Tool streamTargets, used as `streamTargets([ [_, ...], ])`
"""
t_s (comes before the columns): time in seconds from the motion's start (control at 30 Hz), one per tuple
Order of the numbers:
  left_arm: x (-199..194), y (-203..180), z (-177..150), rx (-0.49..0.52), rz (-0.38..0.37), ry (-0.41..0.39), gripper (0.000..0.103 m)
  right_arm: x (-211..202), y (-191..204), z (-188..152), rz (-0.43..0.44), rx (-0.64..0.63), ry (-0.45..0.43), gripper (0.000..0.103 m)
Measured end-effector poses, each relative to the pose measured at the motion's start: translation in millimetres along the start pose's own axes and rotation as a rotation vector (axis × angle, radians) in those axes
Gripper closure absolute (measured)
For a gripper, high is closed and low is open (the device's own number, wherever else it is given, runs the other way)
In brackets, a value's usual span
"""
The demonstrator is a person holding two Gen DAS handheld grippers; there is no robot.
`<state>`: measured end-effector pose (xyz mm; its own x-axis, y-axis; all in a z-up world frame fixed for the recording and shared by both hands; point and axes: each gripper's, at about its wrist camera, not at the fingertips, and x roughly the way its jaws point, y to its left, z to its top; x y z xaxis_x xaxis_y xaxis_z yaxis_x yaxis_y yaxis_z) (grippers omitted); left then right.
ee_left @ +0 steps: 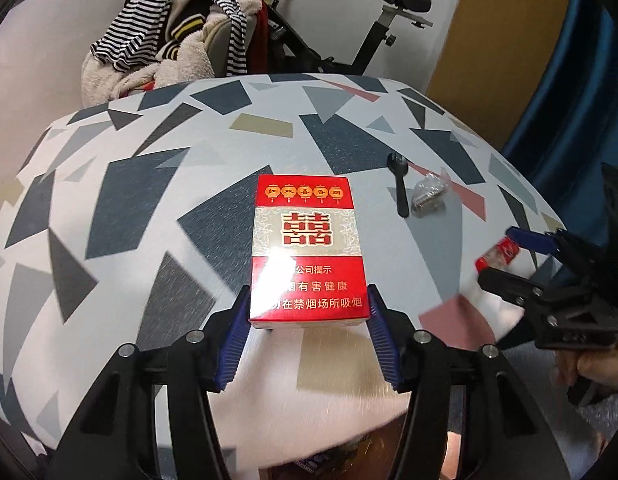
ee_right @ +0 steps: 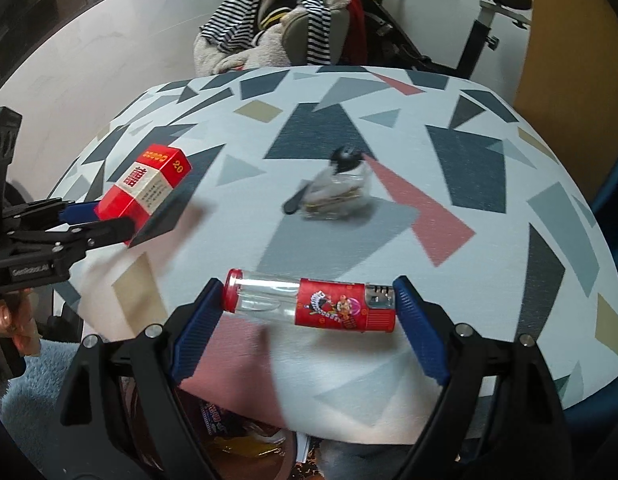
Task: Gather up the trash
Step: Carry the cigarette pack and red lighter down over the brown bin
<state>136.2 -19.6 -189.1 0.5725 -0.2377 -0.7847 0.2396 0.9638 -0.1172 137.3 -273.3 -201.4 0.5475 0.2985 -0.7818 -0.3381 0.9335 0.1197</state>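
A red and white cigarette pack (ee_left: 307, 248) is clamped by its lower end between the blue pads of my left gripper (ee_left: 309, 312) and hangs above the patterned table (ee_left: 149, 184). In the right wrist view the same pack (ee_right: 143, 188) sticks out of the left gripper (ee_right: 113, 220) at the left edge. My right gripper (ee_right: 308, 284) is shut lengthwise on a red lighter with a clear body (ee_right: 333, 306), which lies across between its pads. Farther back on the table lie a black plastic spork (ee_left: 399, 188) and a crumpled clear wrapper (ee_left: 427, 196).
Behind the table stand a chair piled with striped and fleece clothes (ee_left: 169, 48) and an exercise bike (ee_left: 373, 40). Below the table's near edge I see an opening with coloured packaging inside (ee_right: 245, 436). A hand (ee_right: 9, 320) grips the left tool.
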Motion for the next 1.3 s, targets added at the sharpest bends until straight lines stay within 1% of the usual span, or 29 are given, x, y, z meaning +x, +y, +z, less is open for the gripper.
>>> streamTargets([
  [0.23, -38.3, 1.2, -32.5, 0.014, -0.032, -0.031, 0.048, -10.8, 21.0, -4.0, 0.024, -0.018, -0.004, 0.019],
  [0.37, -54.0, -3.8, -55.1, 0.038, -0.049, -0.032, 0.048, -21.0, 33.4, -12.3, 0.034, -0.046, -0.010, 0.019],
  [0.5, -64.7, -14.1, -82.0, 0.080, -0.054, -0.021, 0.048, -25.8, 39.6, -19.6, 0.040, -0.047, -0.004, 0.019],
  [0.6, -67.8, -20.1, -97.3, 0.103, -0.063, -0.010, 0.048, -31.6, 43.8, -26.7, 0.050, -0.046, -0.003, 0.019],
  [0.8, -61.4, -27.2, -126.6, 0.126, -0.083, 0.044, 0.048, -36.9, 49.6, -39.8, 0.060, -0.048, 0.004, 0.019],
  [0.97, -58.8, -30.1, -139.1, 0.136, -0.093, 0.064, 0.048, -38.0, 50.9, -46.0, 0.065, -0.044, 0.012, 0.019],
  [1.17, -54.8, -29.5, -146.6, 0.123, -0.102, 0.084, 0.048, -39.0, 51.8, -49.2, 0.067, -0.044, 0.014, 0.019],
  [1.23, -50.4, -29.1, -148.2, 0.117, -0.111, 0.103, 0.046, -38.9, 52.2, -50.4, 0.068, -0.045, 0.015, 0.019],
  [1.3, -47.4, -28.9, -149.4, 0.115, -0.113, 0.110, 0.029, -39.0, 52.4, -50.8, 0.068, -0.046, 0.015, 0.019],
])
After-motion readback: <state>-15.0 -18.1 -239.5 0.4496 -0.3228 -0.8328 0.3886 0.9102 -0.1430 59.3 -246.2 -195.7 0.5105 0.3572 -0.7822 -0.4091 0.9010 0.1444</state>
